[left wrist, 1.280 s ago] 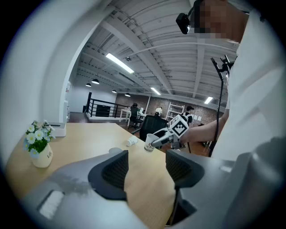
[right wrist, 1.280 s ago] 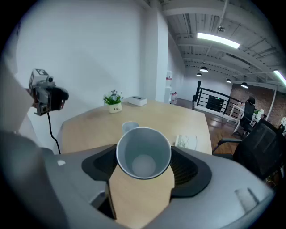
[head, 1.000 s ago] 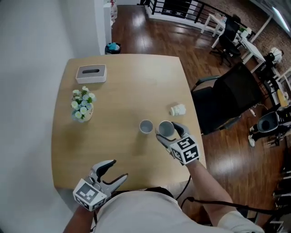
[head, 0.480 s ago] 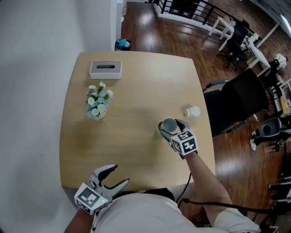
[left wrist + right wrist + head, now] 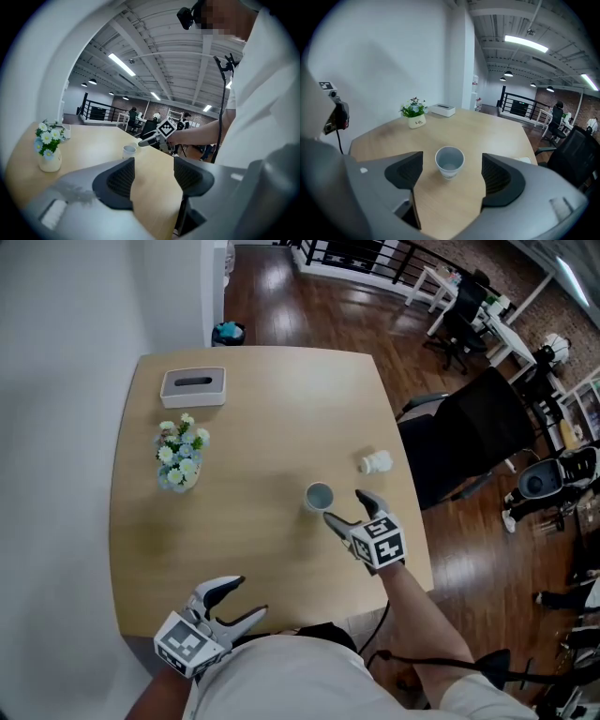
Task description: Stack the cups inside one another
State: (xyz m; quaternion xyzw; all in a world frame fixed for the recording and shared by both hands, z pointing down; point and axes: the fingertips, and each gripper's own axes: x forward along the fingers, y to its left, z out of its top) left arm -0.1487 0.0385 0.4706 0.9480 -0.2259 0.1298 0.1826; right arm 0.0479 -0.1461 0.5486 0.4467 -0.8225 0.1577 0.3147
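One upright white cup (image 5: 319, 495) stands on the wooden table (image 5: 244, 521), right of centre; I cannot make out a second rim inside it. It also shows in the right gripper view as the cup (image 5: 450, 161), just beyond the jaws. A second white cup (image 5: 374, 463) lies on its side near the right edge. My right gripper (image 5: 344, 506) is open and empty, just short of the upright cup (image 5: 128, 151). My left gripper (image 5: 246, 598) hangs open and empty at the table's near edge.
A vase of flowers (image 5: 177, 458) and a white tissue box (image 5: 193, 387) stand at the table's left and far left. A black office chair (image 5: 469, 442) is close to the right edge. My body is against the near edge.
The right gripper carried its cup left onto the standing cup, opened and drew back. Two upright cups showed before; one shows now. The left gripper stayed put.
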